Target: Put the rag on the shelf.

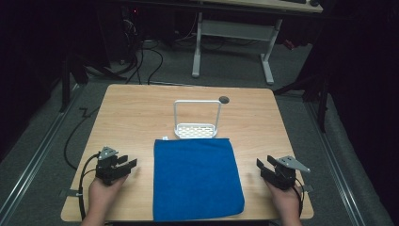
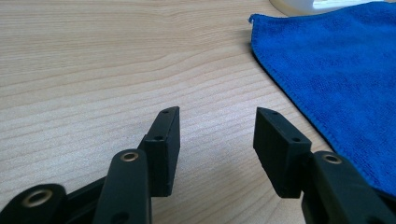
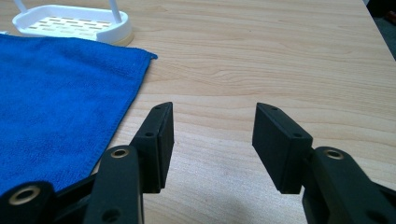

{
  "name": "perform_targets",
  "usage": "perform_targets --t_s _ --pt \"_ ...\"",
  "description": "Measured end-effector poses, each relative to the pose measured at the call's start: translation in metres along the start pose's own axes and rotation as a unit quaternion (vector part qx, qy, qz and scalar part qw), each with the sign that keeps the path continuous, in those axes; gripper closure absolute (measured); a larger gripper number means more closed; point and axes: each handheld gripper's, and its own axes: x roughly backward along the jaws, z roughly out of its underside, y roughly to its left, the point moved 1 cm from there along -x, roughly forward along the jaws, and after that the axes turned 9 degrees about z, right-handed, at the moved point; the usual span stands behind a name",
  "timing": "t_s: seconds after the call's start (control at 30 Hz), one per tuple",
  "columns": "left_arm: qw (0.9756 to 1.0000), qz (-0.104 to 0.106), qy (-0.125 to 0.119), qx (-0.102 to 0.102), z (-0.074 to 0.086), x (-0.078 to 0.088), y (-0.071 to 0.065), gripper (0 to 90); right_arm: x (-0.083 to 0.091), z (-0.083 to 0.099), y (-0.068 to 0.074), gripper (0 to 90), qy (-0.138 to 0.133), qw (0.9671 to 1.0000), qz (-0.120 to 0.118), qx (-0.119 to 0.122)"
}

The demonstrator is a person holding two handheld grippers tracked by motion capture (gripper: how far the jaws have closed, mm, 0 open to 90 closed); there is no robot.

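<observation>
A blue cloth (image 1: 196, 179) lies flat in the middle of the wooden table (image 1: 136, 108), reaching to its near edge. Behind it stands a white slotted rack (image 1: 196, 130) with a tall loop handle. My left gripper (image 1: 129, 164) rests on the table to the cloth's left, jaws open and empty; the cloth's edge (image 2: 327, 70) lies just right of its fingertips (image 2: 169, 122). My right gripper (image 1: 264, 163) sits to the cloth's right, also open with bare wood between its jaws. In the right gripper view the cloth (image 3: 56, 98) and the rack (image 3: 70, 25) lie to the left.
A small dark round hole (image 1: 224, 100) marks the tabletop behind the rack. Beyond the table stand a white-legged desk (image 1: 235, 42) and cables on a grey floor. Bare wood flanks the cloth on both sides.
</observation>
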Motion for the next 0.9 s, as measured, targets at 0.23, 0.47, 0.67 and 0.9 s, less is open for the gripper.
perform_targets --t_s 0.23,0.47,0.67,0.9 --pt "1.0 0.0 0.001 -0.002 0.0 -0.001 -0.001 51.6 0.0 0.0 0.001 48.9 0.0 1.0 0.0 0.001" --pt "1.0 0.0 0.001 -0.009 -0.001 -0.002 -0.004 51.6 0.0 -0.001 0.004 48.8 0.0 1.0 -0.006 0.003" --pt "0.9997 0.0 0.002 -0.023 -0.004 -0.007 -0.011 51.0 -0.003 -0.005 0.016 48.8 -0.001 0.9997 -0.019 0.019" --pt "0.9991 0.003 0.007 -0.042 -0.007 -0.015 -0.021 50.1 -0.007 -0.008 0.03 48.8 -0.002 0.9988 -0.029 0.039"
